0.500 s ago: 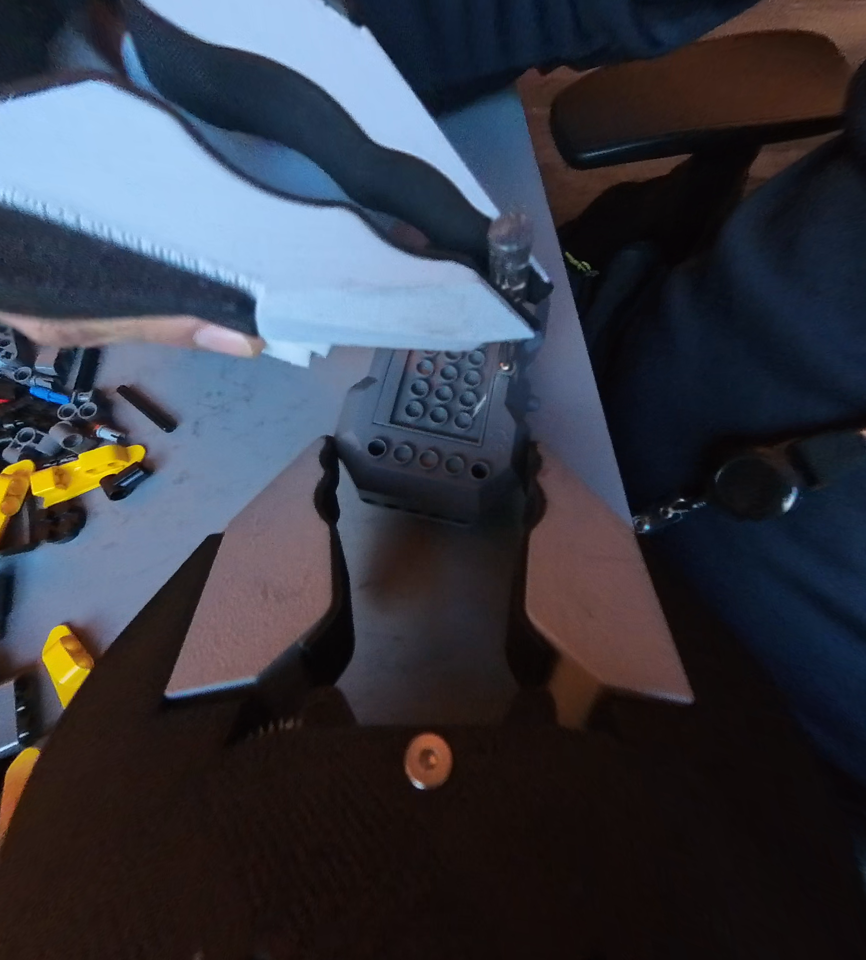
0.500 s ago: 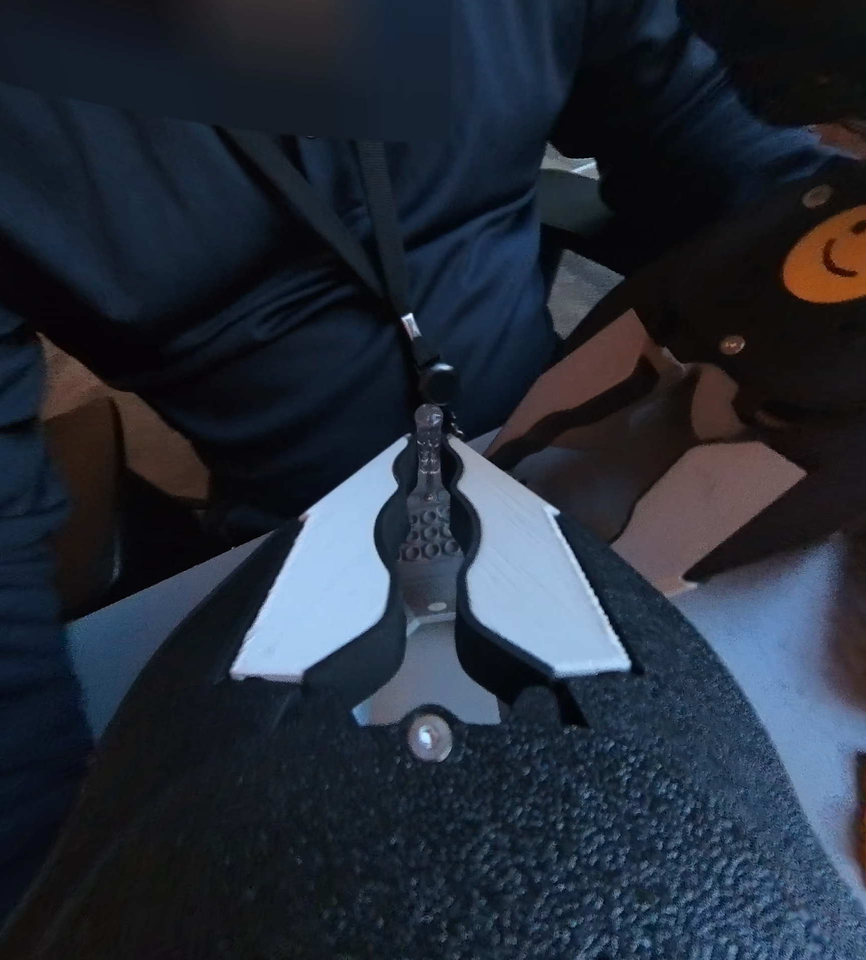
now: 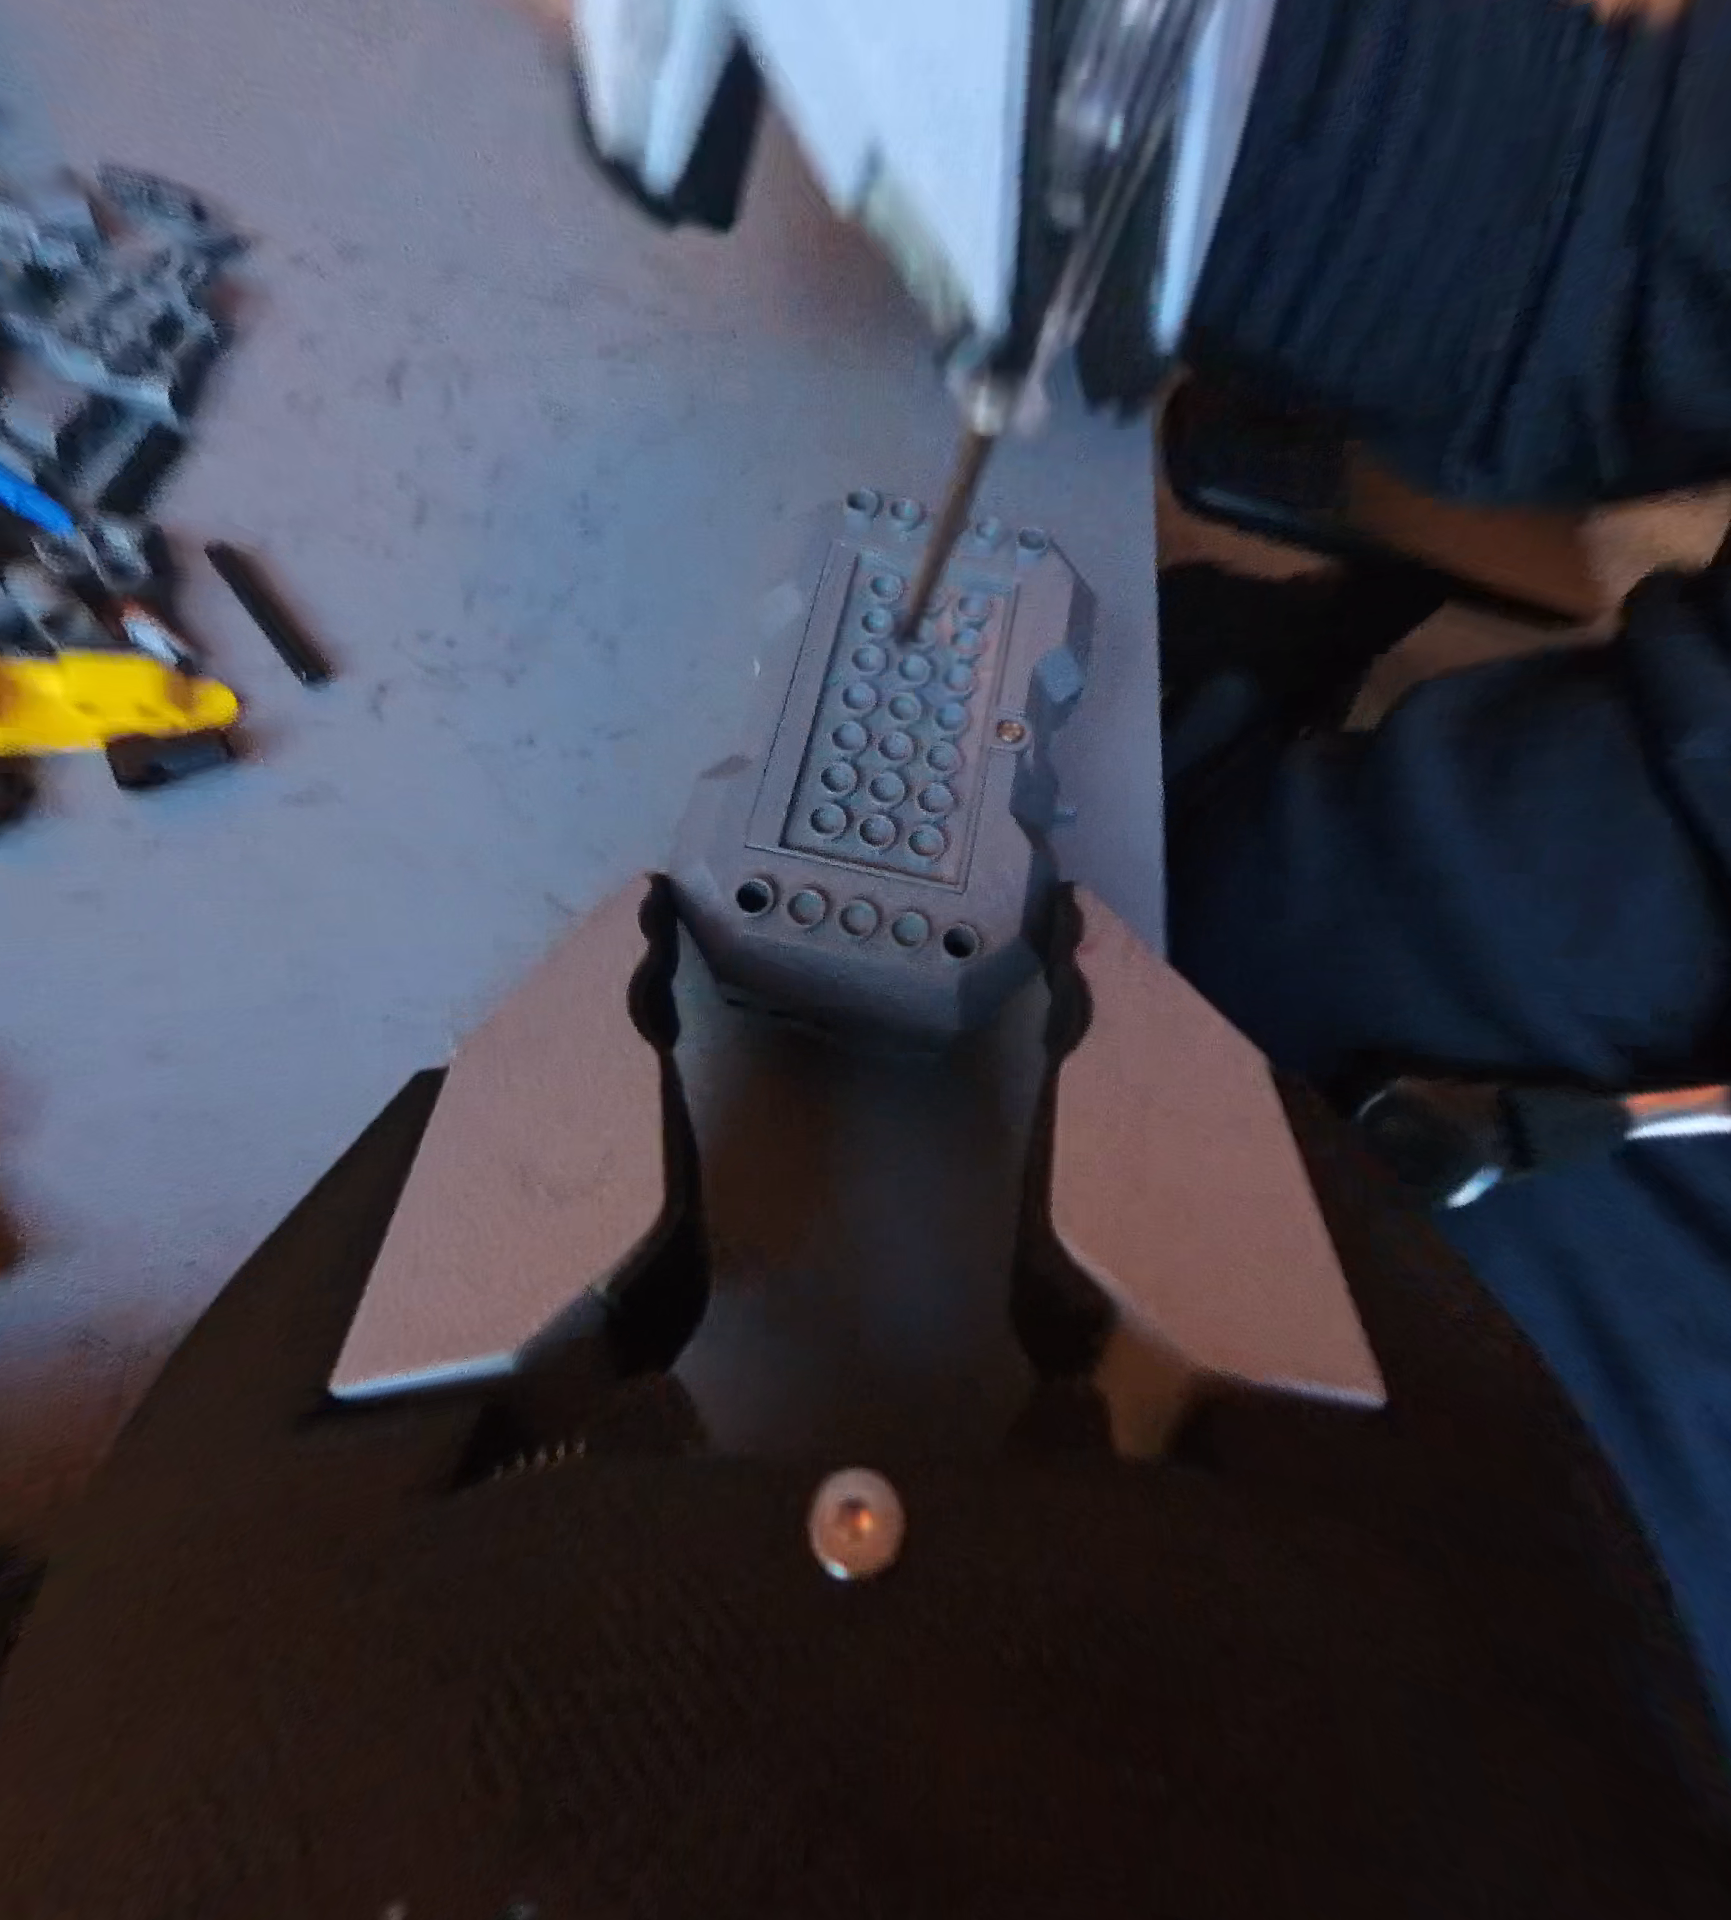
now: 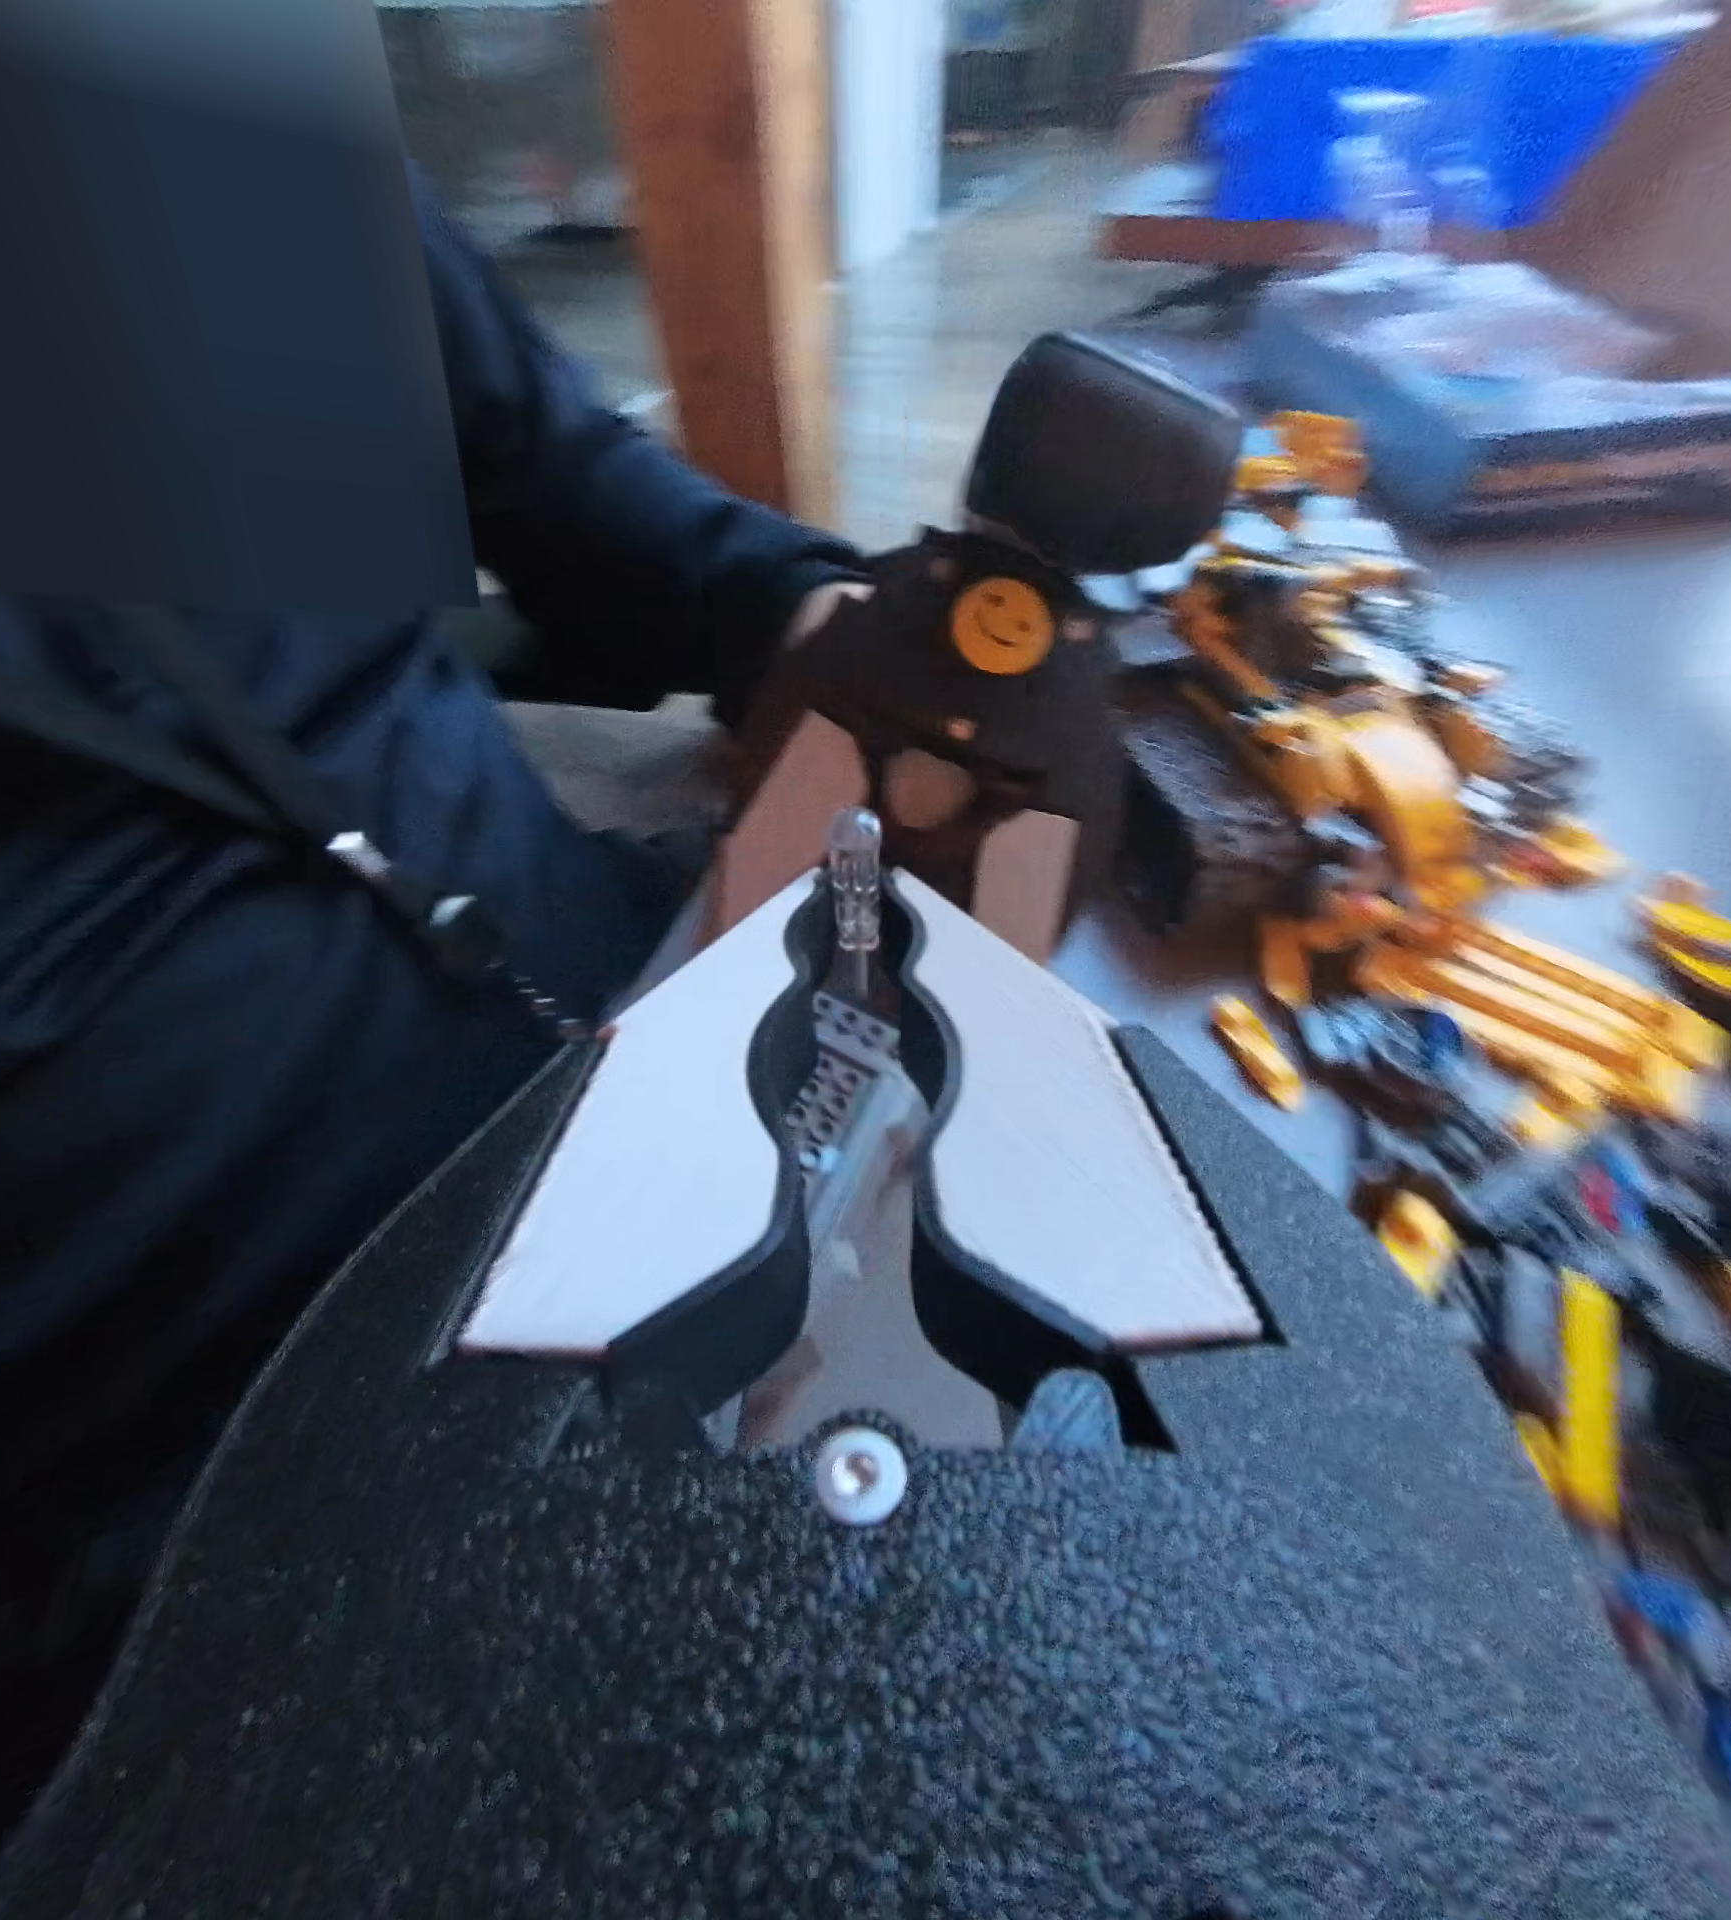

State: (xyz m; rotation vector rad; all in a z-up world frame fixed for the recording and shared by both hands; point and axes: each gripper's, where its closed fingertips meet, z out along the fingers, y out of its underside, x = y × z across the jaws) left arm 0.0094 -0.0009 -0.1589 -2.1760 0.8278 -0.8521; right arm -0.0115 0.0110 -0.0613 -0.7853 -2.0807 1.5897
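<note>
Grey desk point(image 3: 487, 436) carries everything, its near edge running just beside the person's dark-clothed lap. Largest on it is the heap of yellow, black and blue building pieces point(image 4: 1412, 935), well off to the side of both tools. Next comes the dark grey studded block point(image 3: 892, 769), lying flat close to the desk edge with its long axis pointing straight away from the left claw point(image 3: 856, 935). That claw has its jaws clamped on the block's near end, one tip on each flank, so the block runs out forward between them. From the far side comes the right claw point(image 4: 856, 883), pinched together on a small screwdriver point(image 4: 856, 904) with a clear handle (the handle end pokes up past its tips). In the left wrist view the thin metal shaft point(image 3: 944, 551) slants down from above onto the block's far end, and its tip meets the studded top there, though blur hides exactly what it sits in. A small brass-coloured screw point(image 3: 1015, 730) shows on the block's right flank, apart from the tip.
</note>
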